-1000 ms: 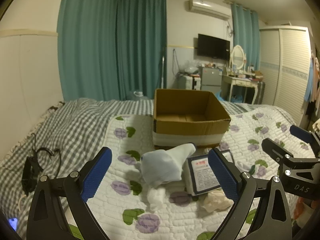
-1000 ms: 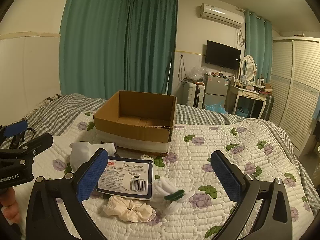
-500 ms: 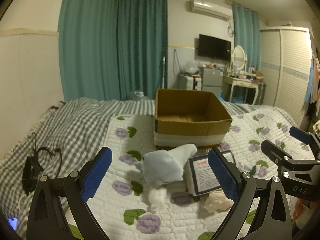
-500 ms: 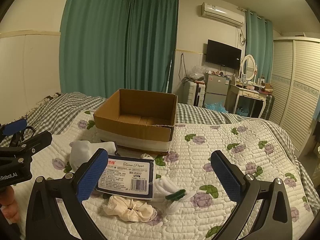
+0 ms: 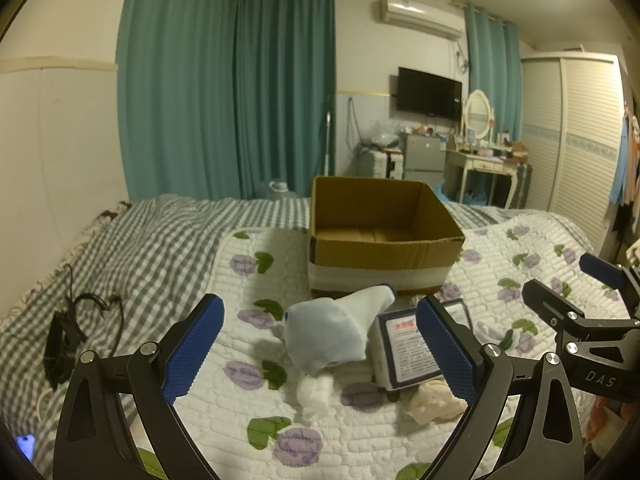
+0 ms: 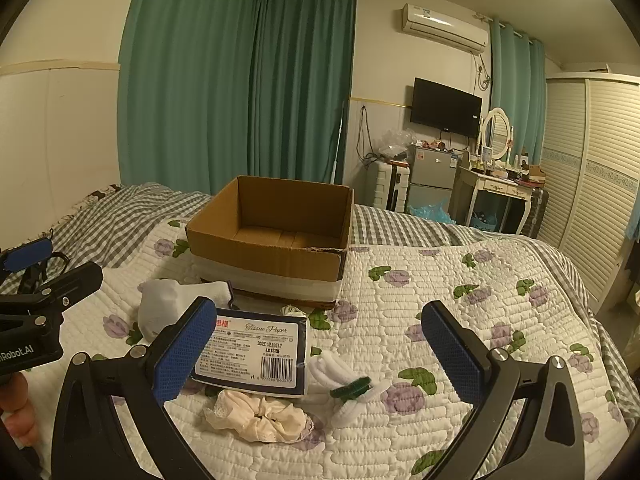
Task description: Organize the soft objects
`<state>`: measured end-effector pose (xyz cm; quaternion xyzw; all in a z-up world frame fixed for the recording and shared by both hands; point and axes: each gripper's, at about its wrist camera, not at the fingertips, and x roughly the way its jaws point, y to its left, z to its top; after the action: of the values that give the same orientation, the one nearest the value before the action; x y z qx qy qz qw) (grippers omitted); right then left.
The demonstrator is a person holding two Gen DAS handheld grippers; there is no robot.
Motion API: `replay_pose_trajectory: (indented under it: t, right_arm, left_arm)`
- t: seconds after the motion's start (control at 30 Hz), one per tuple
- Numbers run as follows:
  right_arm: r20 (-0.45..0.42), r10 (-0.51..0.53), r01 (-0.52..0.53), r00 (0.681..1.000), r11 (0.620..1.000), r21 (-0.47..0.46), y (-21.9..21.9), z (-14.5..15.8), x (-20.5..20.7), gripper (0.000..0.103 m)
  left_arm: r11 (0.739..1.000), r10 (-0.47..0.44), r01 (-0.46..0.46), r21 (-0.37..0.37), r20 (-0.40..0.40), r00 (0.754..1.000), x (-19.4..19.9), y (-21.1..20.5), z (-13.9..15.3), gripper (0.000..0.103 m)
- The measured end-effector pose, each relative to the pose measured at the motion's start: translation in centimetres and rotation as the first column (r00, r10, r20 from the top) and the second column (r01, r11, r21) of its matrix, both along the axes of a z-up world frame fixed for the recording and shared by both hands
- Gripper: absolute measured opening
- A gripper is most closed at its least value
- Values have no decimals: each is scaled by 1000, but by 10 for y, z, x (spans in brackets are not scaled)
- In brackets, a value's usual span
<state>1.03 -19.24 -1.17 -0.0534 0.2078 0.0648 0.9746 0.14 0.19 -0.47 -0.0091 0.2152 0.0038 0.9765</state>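
An open cardboard box stands on the floral quilt, and its visible floor looks bare. In front of it lie a pale white cloth bundle, a tissue paper pack, a cream scrunchie and white socks with a green band. My left gripper is open and empty, hovering before the white bundle. My right gripper is open and empty above the tissue pack and socks.
A grey checked blanket covers the bed's left side with black cables on it. Teal curtains, a fridge, a dressing table and a wardrobe stand beyond the bed.
Both views have shifted very slightly; the objects on the quilt have not moved and both grippers stay open.
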Motion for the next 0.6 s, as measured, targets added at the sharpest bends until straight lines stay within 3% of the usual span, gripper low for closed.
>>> replay_pose_trajectory:
  t: [0.6]
  right_arm:
    - [-3,5,-5,1000,1000,-6,2,-1,-1,103]
  left_arm:
    - [1000,1,-1,-1,0,1000,0,0,0,98]
